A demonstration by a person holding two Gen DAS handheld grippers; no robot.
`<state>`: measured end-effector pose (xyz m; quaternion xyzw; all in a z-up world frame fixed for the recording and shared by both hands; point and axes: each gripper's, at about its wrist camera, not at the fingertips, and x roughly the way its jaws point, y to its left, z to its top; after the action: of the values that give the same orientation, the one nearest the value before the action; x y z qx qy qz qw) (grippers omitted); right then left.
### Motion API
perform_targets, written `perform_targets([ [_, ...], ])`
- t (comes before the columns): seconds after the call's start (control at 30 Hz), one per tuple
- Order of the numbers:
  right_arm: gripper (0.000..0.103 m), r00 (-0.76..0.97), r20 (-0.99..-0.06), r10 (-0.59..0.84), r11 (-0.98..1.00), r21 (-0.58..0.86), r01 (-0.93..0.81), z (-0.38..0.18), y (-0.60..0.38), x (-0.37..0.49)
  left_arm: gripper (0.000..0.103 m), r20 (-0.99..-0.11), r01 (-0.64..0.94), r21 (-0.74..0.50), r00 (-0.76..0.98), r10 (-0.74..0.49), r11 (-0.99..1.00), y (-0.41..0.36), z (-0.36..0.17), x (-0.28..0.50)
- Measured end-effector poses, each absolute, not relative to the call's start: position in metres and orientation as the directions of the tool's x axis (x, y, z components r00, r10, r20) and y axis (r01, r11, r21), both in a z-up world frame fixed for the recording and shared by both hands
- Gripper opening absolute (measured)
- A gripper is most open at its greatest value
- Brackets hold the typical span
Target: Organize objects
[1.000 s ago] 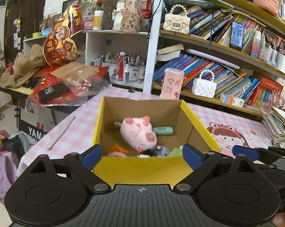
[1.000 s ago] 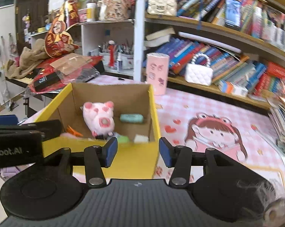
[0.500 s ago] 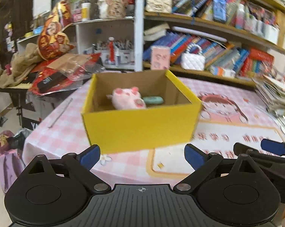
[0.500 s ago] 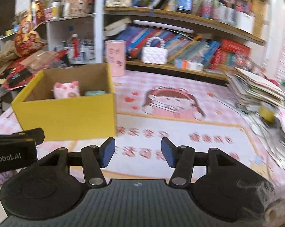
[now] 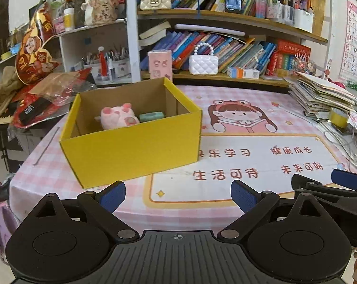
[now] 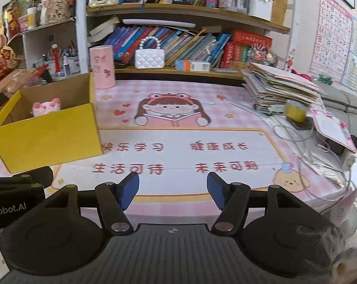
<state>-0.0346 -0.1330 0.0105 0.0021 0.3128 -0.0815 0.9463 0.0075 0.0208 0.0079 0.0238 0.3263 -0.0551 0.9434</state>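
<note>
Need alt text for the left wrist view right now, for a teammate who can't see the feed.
Both jaws of the left gripper stand open and empty before a yellow box on a pink table mat. Inside lie a pink plush pig and a teal case; bookshelves fill the background.

Both the left gripper (image 5: 178, 197) and the right gripper (image 6: 173, 190) are built in black plastic, with blue pads (image 5: 113, 195), silver pivot screws, ribbed bodies and white "Robot.AI" lettering.

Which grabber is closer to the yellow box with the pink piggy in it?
Left. The left gripper sits just in front of the yellow box, nearly facing it. The right gripper is further off to the box's right, pointing at the pink mat.
</note>
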Motion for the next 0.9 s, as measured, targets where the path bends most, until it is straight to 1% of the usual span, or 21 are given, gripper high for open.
perform_targets([
  [0.2,0.063,0.778,-0.600,-0.185,0.980,-0.054,0.191,0.010,-0.149,-0.037,0.097,-0.640,0.141,0.013,0.762,-0.100,0.990,0.004,0.002,0.007],
  [0.27,0.069,0.777,-0.601,-0.187,0.980,-0.056,0.193,0.010,-0.151,-0.039,0.097,-0.643,0.150,0.020,0.759,-0.102,0.989,-0.001,0.002,0.005],
  [0.4,0.072,0.770,-0.606,-0.197,0.977,-0.057,0.205,0.009,-0.155,-0.041,0.097,-0.651,0.145,0.037,0.754,-0.086,0.989,-0.007,0.001,0.002],
  [0.57,0.083,0.762,-0.611,-0.216,0.972,-0.064,0.225,0.007,-0.155,-0.042,0.097,-0.661,0.115,0.058,0.749,-0.048,0.992,-0.008,0.000,0.002],
  [0.67,0.088,0.762,-0.607,-0.227,0.970,-0.072,0.232,0.007,-0.153,-0.044,0.098,-0.665,0.090,0.067,0.746,-0.022,0.994,-0.007,0.000,0.003],
  [0.9,0.090,0.753,-0.604,-0.261,0.962,-0.100,0.253,0.006,-0.150,-0.046,0.100,-0.666,0.054,0.106,0.745,0.031,0.993,-0.009,0.001,0.001],
])
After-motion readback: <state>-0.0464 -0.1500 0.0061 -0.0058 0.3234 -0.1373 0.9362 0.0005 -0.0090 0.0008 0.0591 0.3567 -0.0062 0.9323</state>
